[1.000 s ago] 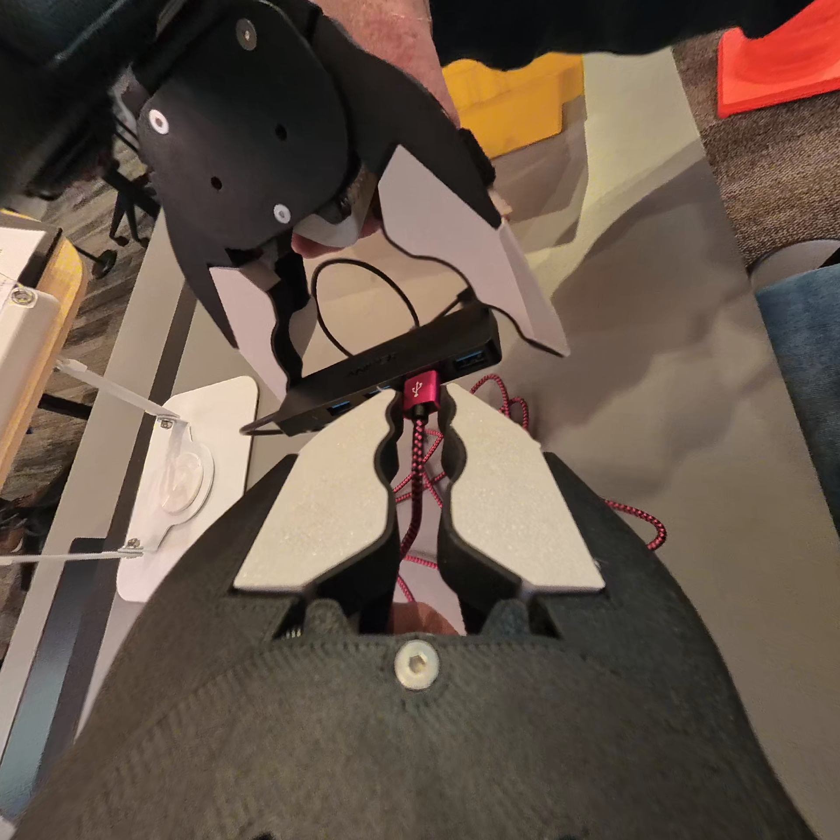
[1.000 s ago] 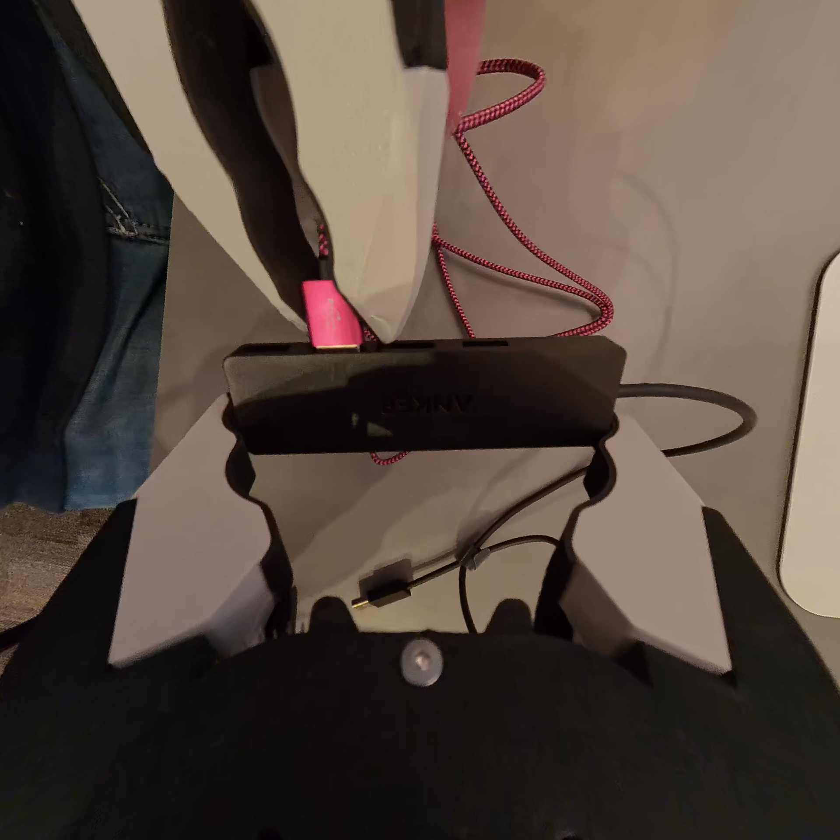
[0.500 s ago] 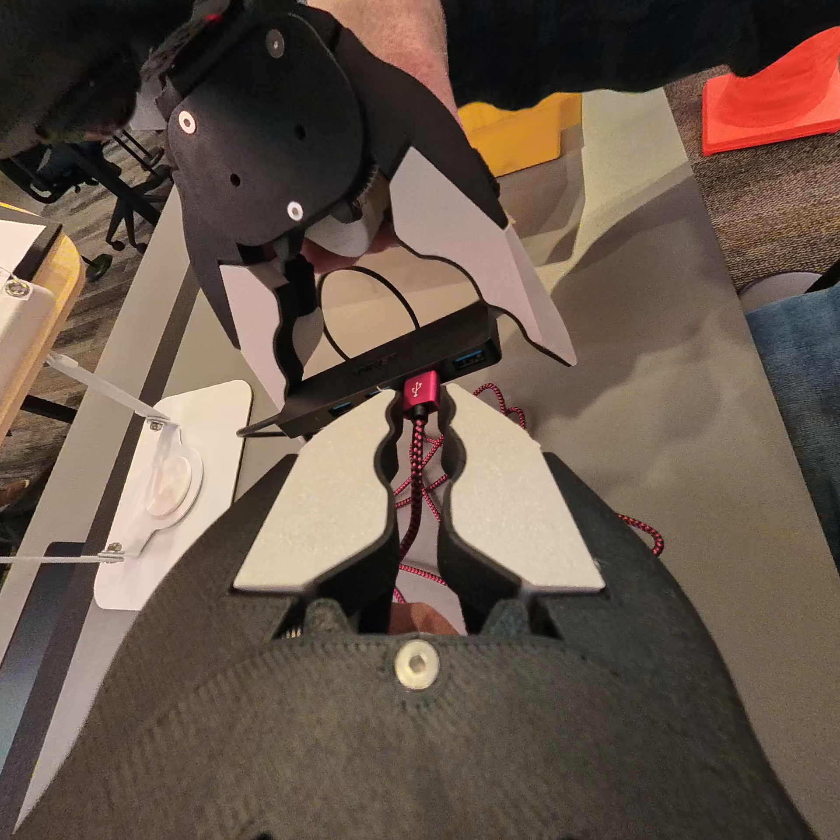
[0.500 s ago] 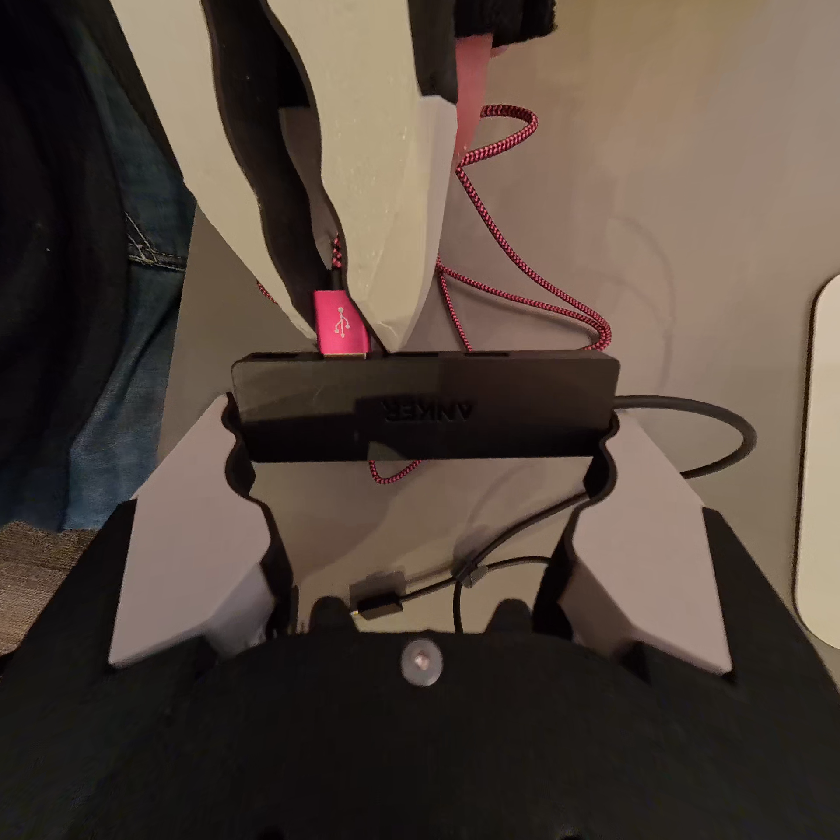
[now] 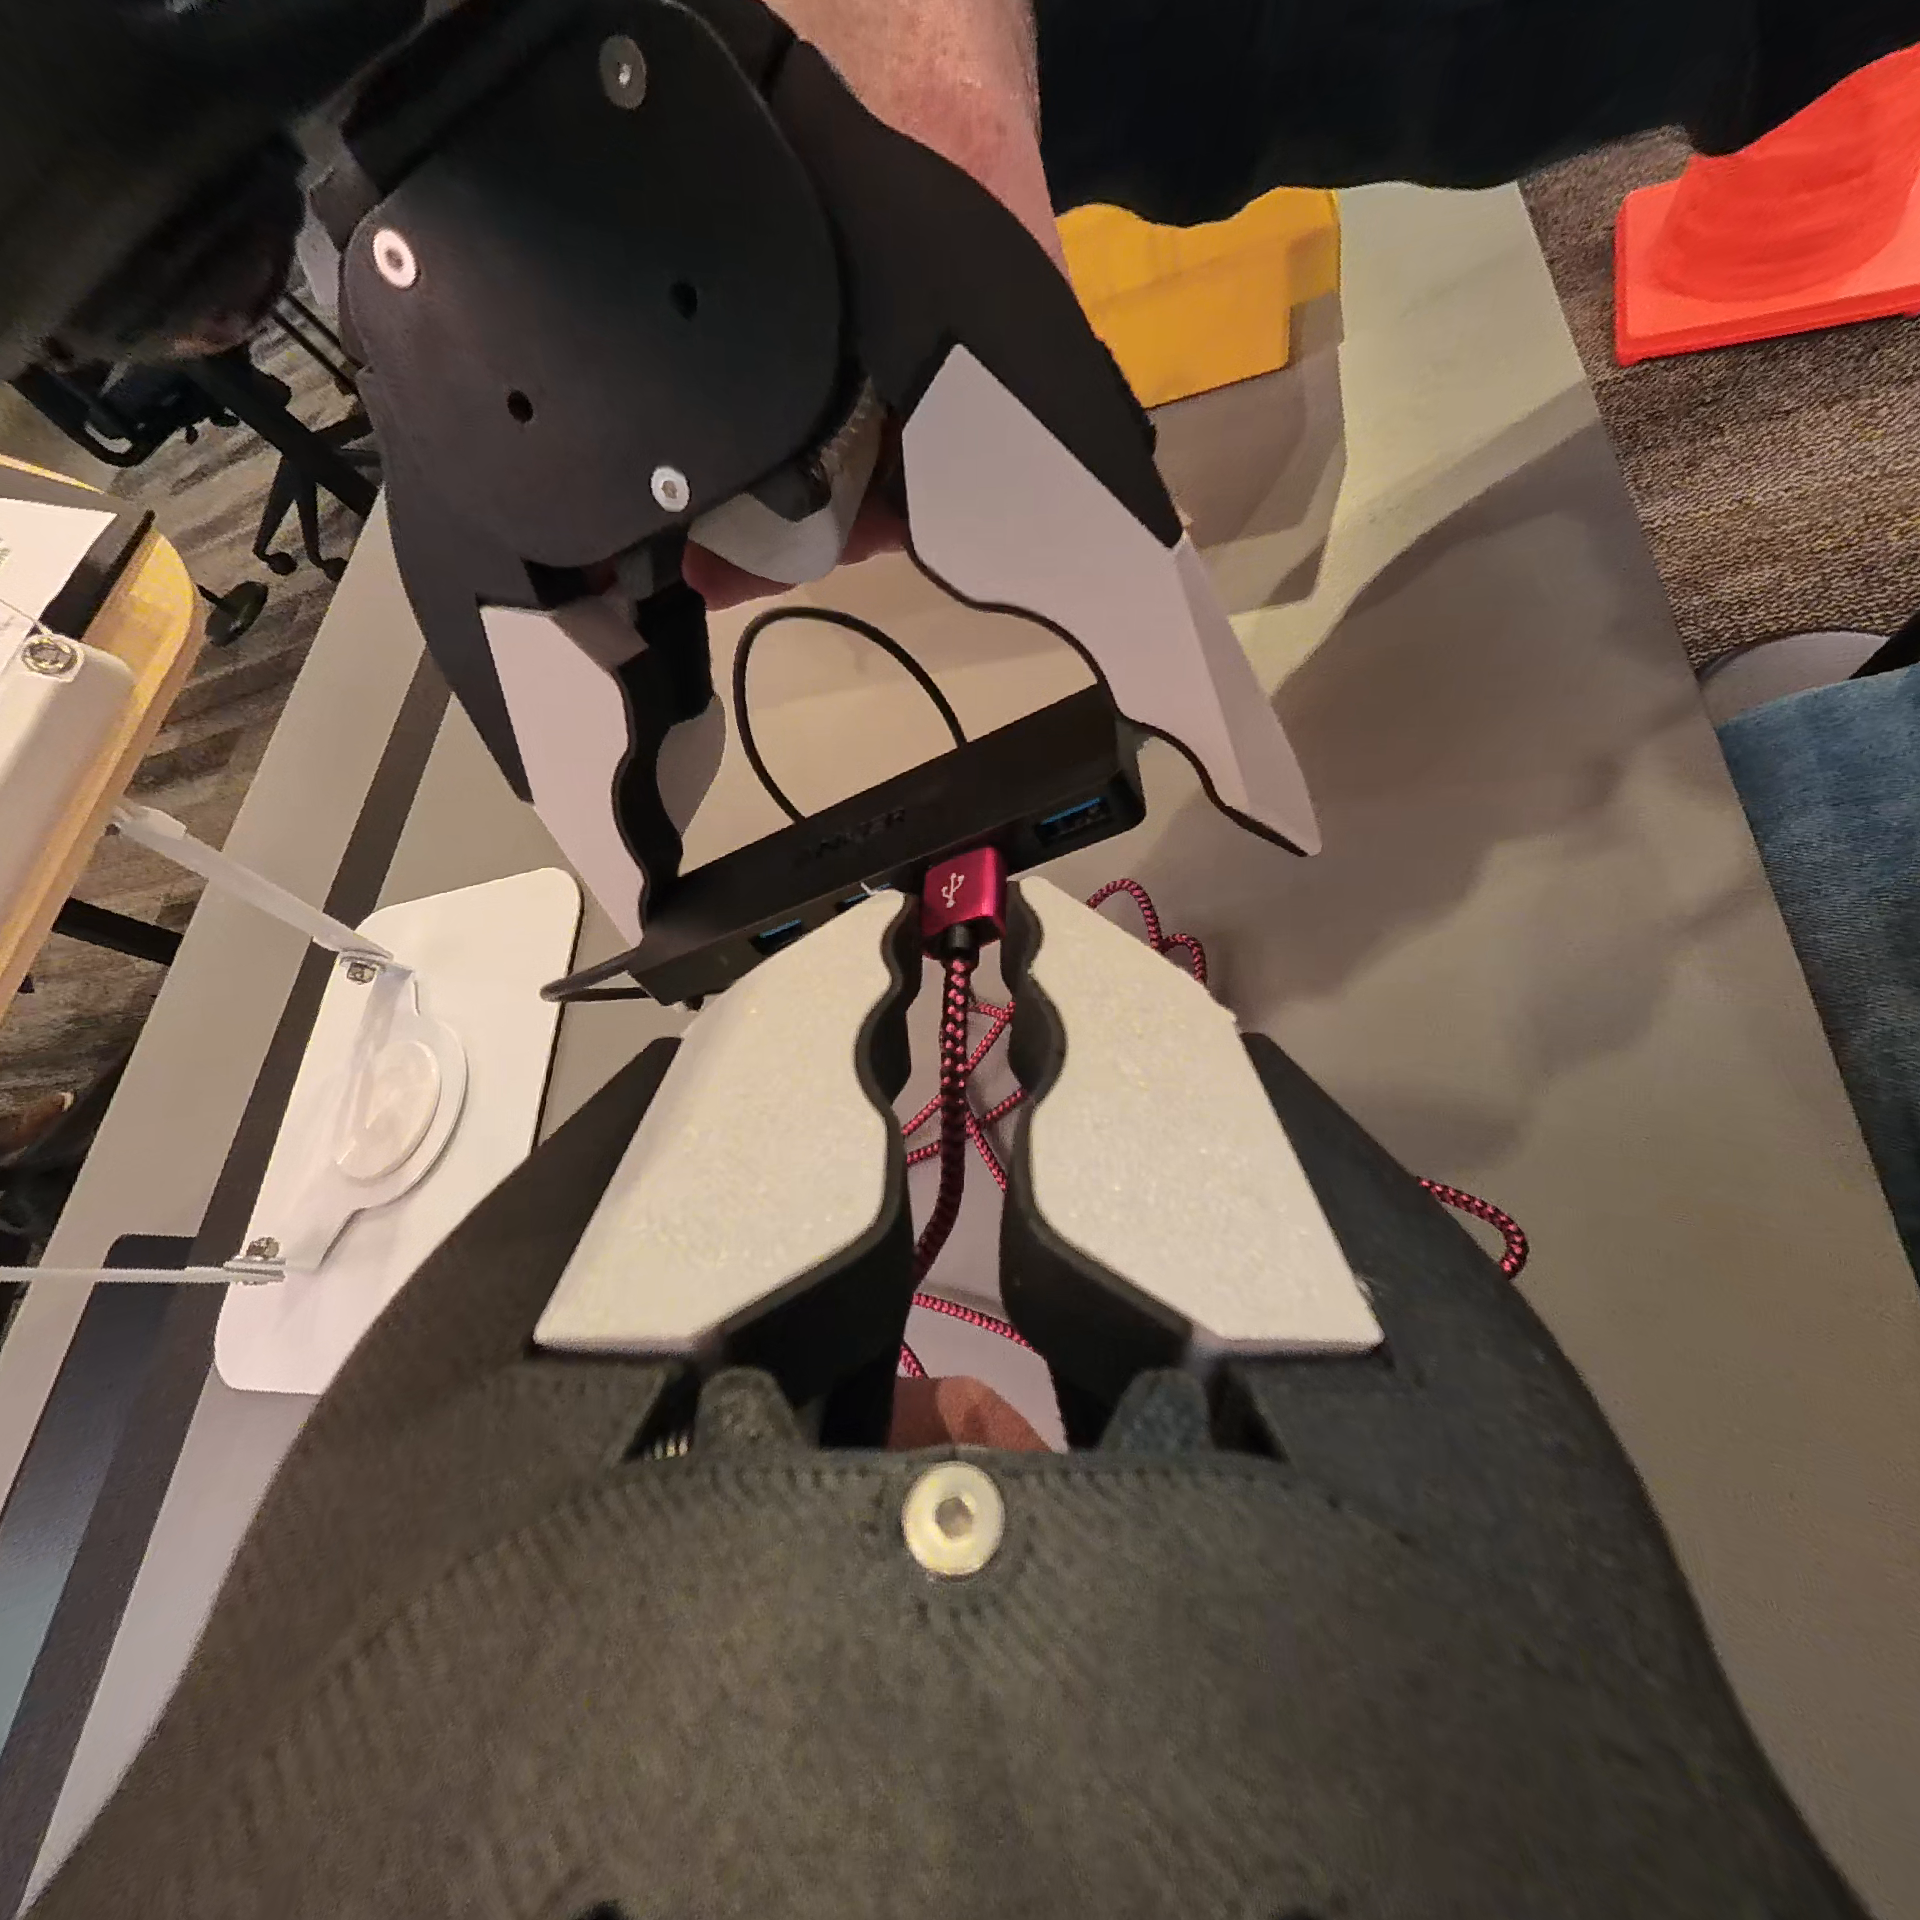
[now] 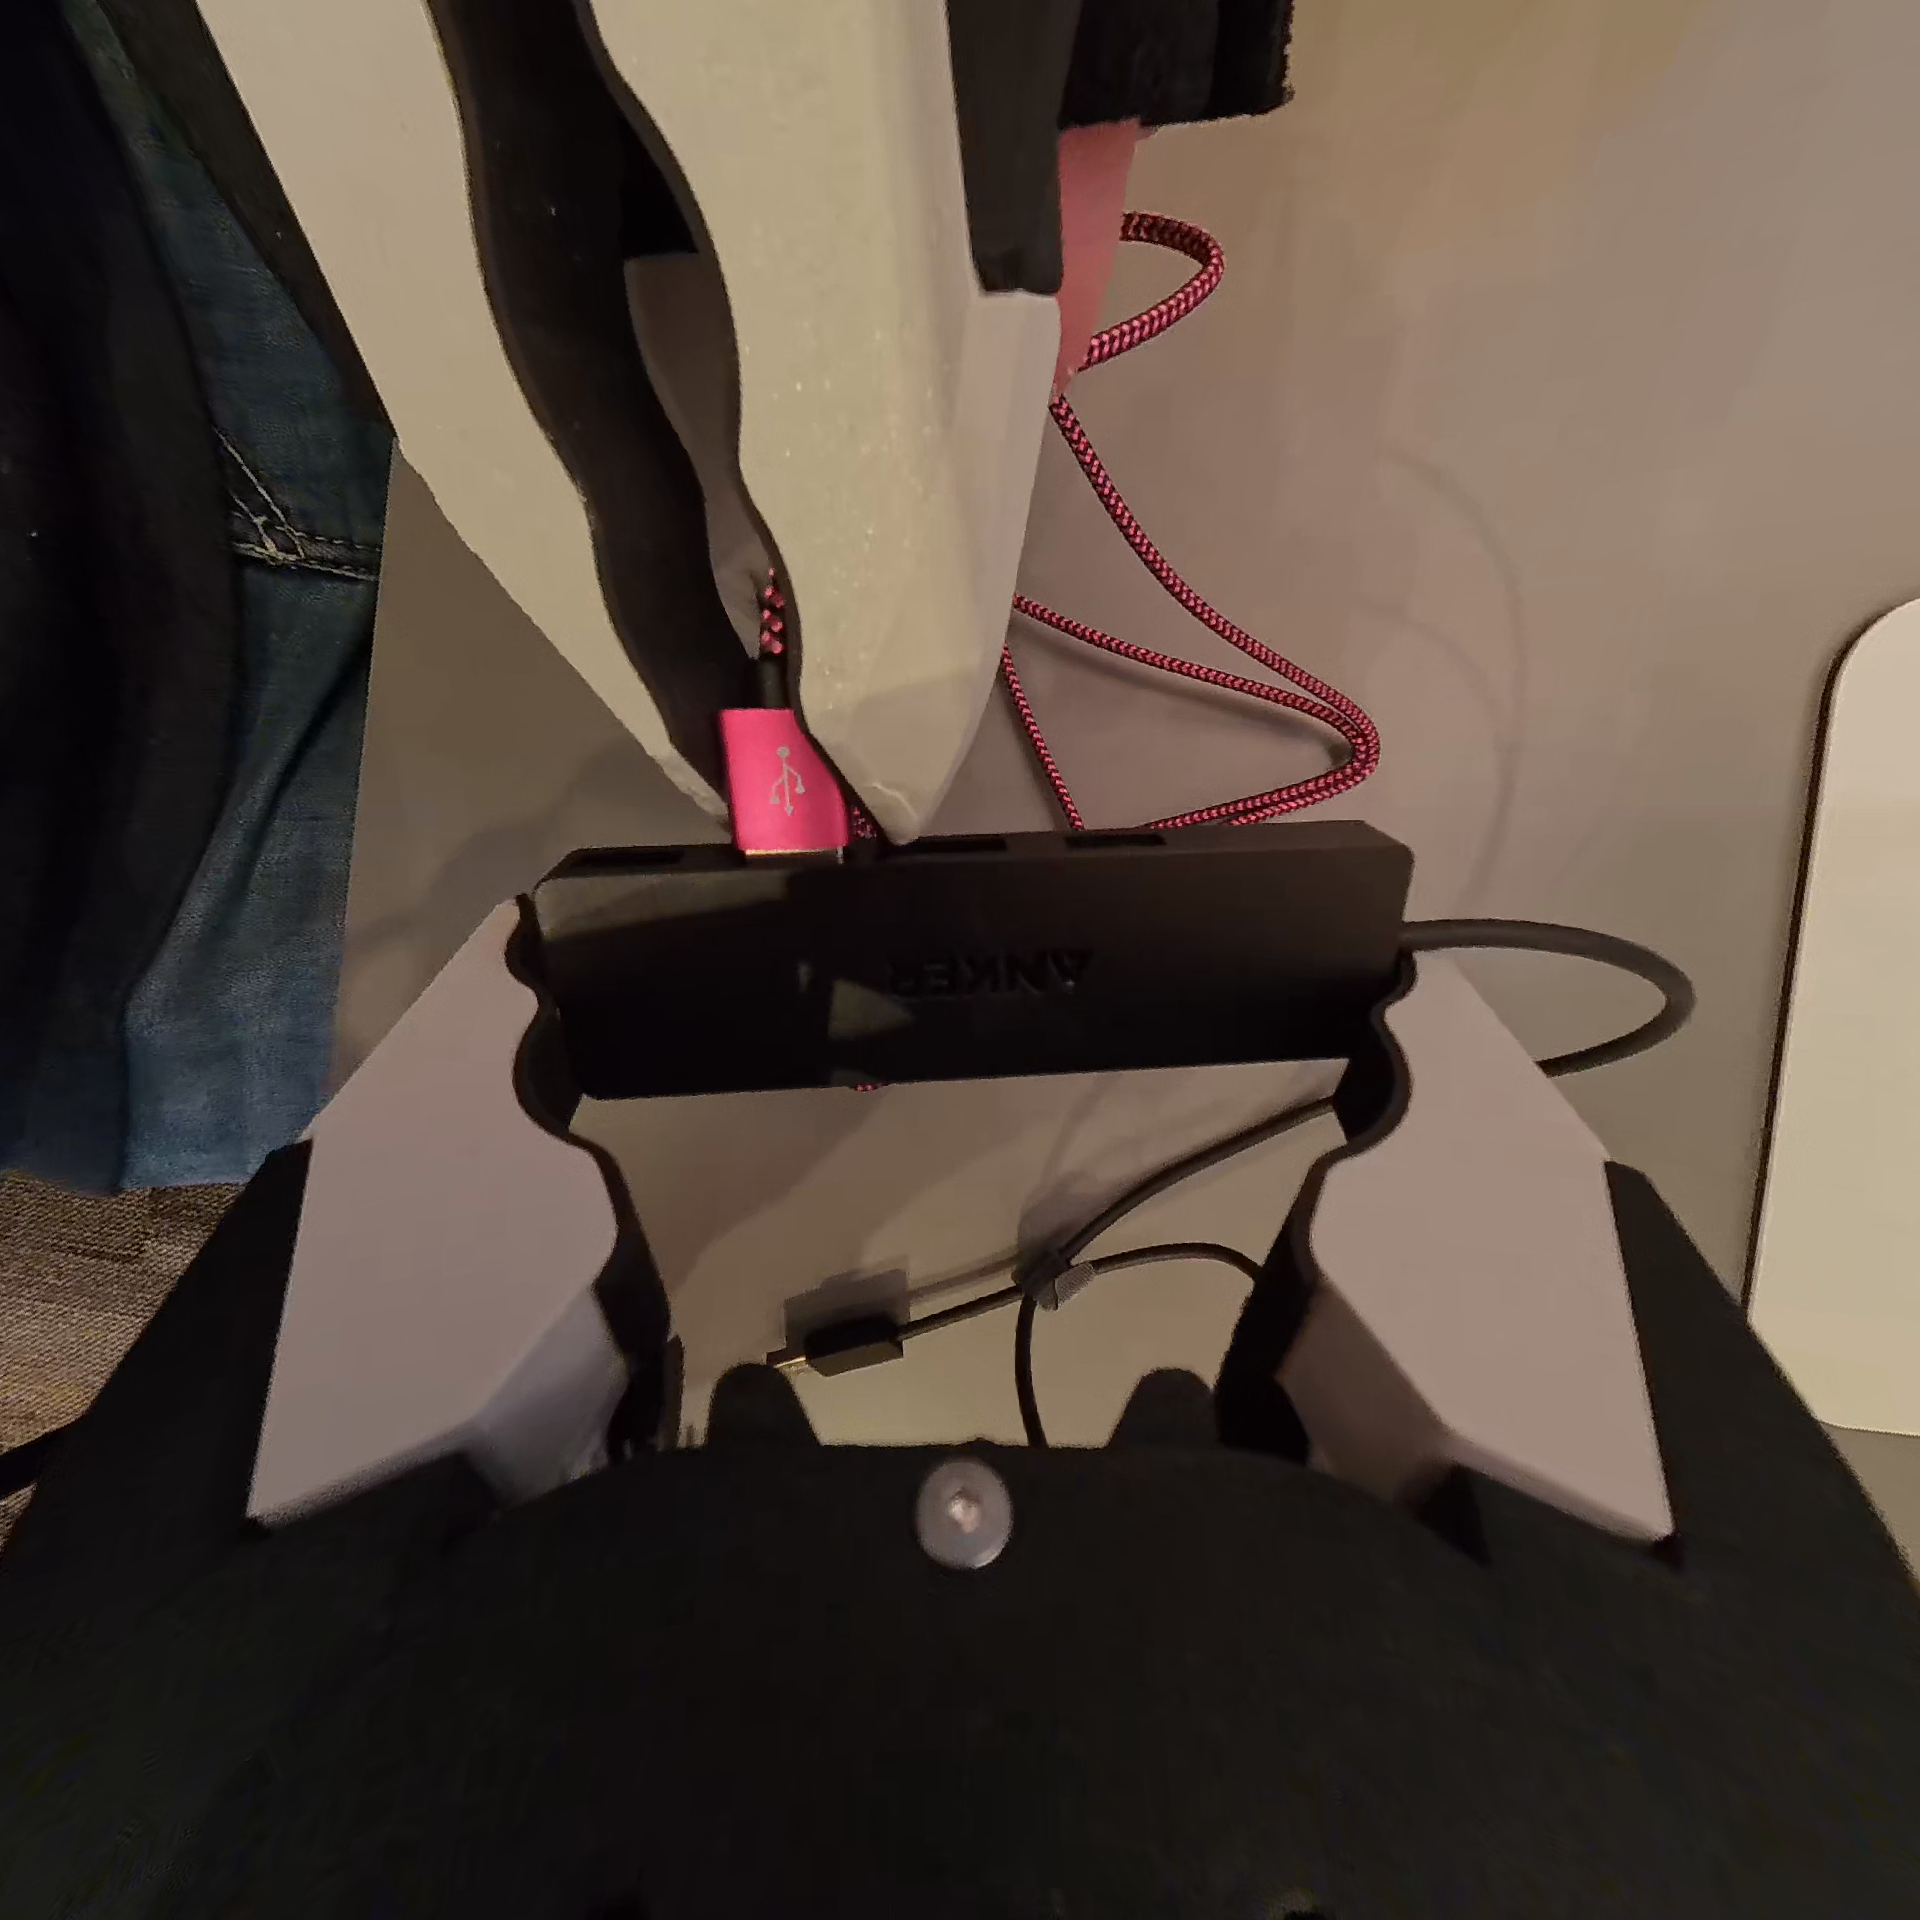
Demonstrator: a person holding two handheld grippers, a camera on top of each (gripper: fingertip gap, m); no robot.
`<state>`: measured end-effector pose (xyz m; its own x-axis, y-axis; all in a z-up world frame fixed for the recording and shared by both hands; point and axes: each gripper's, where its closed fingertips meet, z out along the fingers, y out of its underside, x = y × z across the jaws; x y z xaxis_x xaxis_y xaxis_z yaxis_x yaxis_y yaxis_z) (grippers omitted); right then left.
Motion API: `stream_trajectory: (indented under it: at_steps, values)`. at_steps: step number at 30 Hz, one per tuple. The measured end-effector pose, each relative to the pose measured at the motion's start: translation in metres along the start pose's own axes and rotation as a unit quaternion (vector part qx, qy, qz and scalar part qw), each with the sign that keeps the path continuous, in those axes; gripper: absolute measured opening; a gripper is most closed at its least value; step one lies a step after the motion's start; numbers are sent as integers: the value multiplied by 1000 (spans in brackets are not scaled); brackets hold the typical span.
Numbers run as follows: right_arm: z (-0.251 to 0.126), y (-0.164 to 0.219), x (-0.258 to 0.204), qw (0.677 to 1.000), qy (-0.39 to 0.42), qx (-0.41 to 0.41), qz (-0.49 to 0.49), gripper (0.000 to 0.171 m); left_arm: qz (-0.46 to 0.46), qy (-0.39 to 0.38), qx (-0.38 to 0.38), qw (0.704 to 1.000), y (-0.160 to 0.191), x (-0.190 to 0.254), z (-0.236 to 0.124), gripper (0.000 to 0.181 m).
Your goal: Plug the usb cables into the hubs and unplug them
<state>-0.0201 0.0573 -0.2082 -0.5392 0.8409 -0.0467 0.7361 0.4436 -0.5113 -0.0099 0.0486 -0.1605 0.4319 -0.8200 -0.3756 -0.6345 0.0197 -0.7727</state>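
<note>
My right gripper [image 6: 961,971] is shut on the two ends of a black USB hub [image 6: 966,977] and holds it above the table. My left gripper [image 5: 961,914] is shut on the red USB plug [image 5: 964,894] of a red-and-black braided cable [image 5: 951,1091]. The plug sits in a port near one end of the hub [image 5: 894,831]; a thin strip of its metal shows in the right wrist view [image 6: 779,795]. The right gripper's fingers [image 5: 1039,540] reach down from above in the left wrist view. The braided cable [image 6: 1195,665] trails loose onto the table.
The hub's own black cable and connector [image 6: 842,1351] lie on the grey table [image 5: 1455,1039] under the hub. A white pad with a clear holder [image 5: 395,1091] is at the left. A yellow bin [image 5: 1195,301] and an orange cone base [image 5: 1766,239] stand beyond the table. My hands' fingertips stand some 4 centimeters from each other.
Both grippers have shifted slightly together. The plug stays in the hub's port and both grips are unchanged.
</note>
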Motion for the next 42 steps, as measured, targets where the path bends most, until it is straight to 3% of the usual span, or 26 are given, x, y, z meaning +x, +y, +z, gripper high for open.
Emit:
stream_trajectory:
  at_steps: [1, 5, 12, 22, 28, 36, 42]
  values:
    - [0, 0, 1, 1000, 1, -1, -1, 146, -1, -2, -2, 1000, 0, 0, 0, 14]
    - [-1, 2, 3, 1000, 5, -6, -2, 146, -13, -5, -2, 1000, 1, -2, 2, 15]
    - [0, 12, 5, 999, 14, -39, -4, 146, -33, -12, -17, 999, 3, -7, 0, 35]
    - [1, 18, 7, 998, 28, -58, -5, 146, -77, -14, -8, 997, 4, -4, 8, 25]
    - [-1, 15, 6, 999, 29, -35, -8, 146, -148, 1, 47, 988, -1, 1, 9, 23]
    - [-2, 10, 4, 1000, 19, 16, 2, 146, -261, 12, 164, 951, -8, -2, 8, 19]
    - [-4, 8, 3, 999, 10, 45, 12, 146, -286, 19, 205, 936, -9, -4, 6, 23]
